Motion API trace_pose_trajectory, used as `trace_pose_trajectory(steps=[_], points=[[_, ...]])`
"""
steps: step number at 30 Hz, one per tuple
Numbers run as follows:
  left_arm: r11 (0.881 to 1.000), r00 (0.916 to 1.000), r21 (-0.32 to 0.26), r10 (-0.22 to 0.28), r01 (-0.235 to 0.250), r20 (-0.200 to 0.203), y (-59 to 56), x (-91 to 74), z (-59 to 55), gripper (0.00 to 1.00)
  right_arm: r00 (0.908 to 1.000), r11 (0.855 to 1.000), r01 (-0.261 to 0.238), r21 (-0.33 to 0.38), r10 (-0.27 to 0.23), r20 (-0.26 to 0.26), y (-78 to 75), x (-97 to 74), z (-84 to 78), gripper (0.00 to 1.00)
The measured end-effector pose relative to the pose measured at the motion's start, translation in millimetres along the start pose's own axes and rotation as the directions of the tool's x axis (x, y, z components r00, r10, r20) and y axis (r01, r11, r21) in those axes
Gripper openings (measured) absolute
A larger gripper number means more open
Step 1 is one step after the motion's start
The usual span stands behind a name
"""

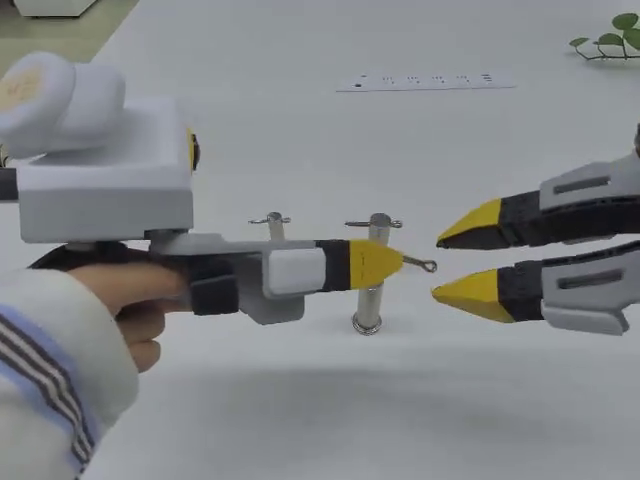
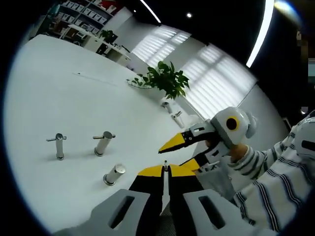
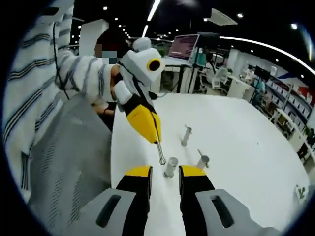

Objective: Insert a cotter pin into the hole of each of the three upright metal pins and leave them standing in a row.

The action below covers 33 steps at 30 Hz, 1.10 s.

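Note:
Three upright metal pins stand on the white table [image 1: 300, 400]. Two of them, one pin [image 1: 275, 225] and another [image 1: 379, 224], carry a cotter pin through the top. The third, bare pin [image 1: 367, 308] stands nearer, its top hidden behind my left gripper [image 1: 396, 262]. That gripper comes in from the left and is shut on a cotter pin [image 1: 420, 265], whose loop end pokes out to the right. My right gripper [image 1: 450, 262] faces it from the right, open, with its tips either side of the loop. In the right gripper view the bare pin [image 3: 170, 167] stands between my open jaws, just below the cotter pin [image 3: 159, 147].
A flat white strip [image 1: 425, 82] lies far back on the table and a leafy plant [image 1: 610, 40] sits at the far right corner. A hand in a striped sleeve [image 1: 60, 370] holds the left gripper. White table surface stretches in front of the pins.

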<state>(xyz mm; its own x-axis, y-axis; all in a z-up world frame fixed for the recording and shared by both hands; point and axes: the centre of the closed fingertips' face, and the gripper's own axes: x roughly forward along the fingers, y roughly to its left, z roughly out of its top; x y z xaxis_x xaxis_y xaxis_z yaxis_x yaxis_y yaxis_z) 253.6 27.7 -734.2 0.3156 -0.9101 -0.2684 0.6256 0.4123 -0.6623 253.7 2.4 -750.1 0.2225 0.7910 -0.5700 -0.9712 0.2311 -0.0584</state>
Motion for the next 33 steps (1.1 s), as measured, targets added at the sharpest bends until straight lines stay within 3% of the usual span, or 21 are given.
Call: trace_pose_trajectory(steps=[2, 4, 8, 9, 17, 23, 30, 31, 33], points=[[1.000, 0.9999, 0.026, -0.013, 0.013, -0.003, -2.8, -1.5, -0.9, 0.00, 0.9983, 0.997, -0.056, 0.060, 0.055, 0.021, 5.4, -0.3, 0.4, 0.23], [0.995, 0.9991, 0.095, -0.036, 0.038, -0.022, -8.7, -4.8, -4.2, 0.00, 0.9911, 0.983, -0.133, 0.124, 0.131, 0.021, 16.1, 1.0, -2.8, 0.23], [0.989, 0.9954, 0.122, -0.071, 0.078, -0.065, -17.3, -6.5, -11.2, 0.01, 0.9717, 0.952, -0.236, 0.195, 0.232, 0.043, 32.6, 5.7, -4.7, 0.23], [0.984, 0.9946, 0.156, -0.074, 0.084, -0.074, -18.6, -6.8, -12.9, 0.01, 0.9634, 0.939, -0.268, 0.215, 0.262, 0.058, 38.0, 6.7, -3.4, 0.23], [0.951, 0.9854, 0.284, -0.078, 0.119, -0.151, -24.8, -7.6, -29.4, 0.00, 0.9502, 0.916, -0.311, 0.254, 0.306, 0.062, 46.5, 11.3, -2.9, 0.18], [0.945, 0.9812, 0.293, -0.095, 0.142, -0.168, -27.6, -7.4, -32.7, 0.00, 0.9455, 0.908, -0.324, 0.265, 0.320, 0.058, 49.6, 10.8, -4.6, 0.13], [0.937, 0.9769, 0.307, -0.118, 0.169, -0.178, -30.9, -7.6, -34.2, 0.01, 0.9264, 0.884, -0.374, 0.281, 0.369, 0.074, 59.7, 9.5, -4.8, 0.06], [0.937, 0.9736, 0.299, -0.128, 0.181, -0.189, -32.5, -8.6, -36.3, 0.01, 0.9216, 0.882, -0.386, 0.272, 0.381, 0.072, 62.7, 8.5, -4.5, 0.05], [0.934, 0.9714, 0.304, -0.128, 0.186, -0.200, -31.3, -9.5, -38.0, 0.01, 0.9211, 0.888, -0.387, 0.249, 0.385, 0.062, 65.5, 7.3, -3.8, 0.05]])
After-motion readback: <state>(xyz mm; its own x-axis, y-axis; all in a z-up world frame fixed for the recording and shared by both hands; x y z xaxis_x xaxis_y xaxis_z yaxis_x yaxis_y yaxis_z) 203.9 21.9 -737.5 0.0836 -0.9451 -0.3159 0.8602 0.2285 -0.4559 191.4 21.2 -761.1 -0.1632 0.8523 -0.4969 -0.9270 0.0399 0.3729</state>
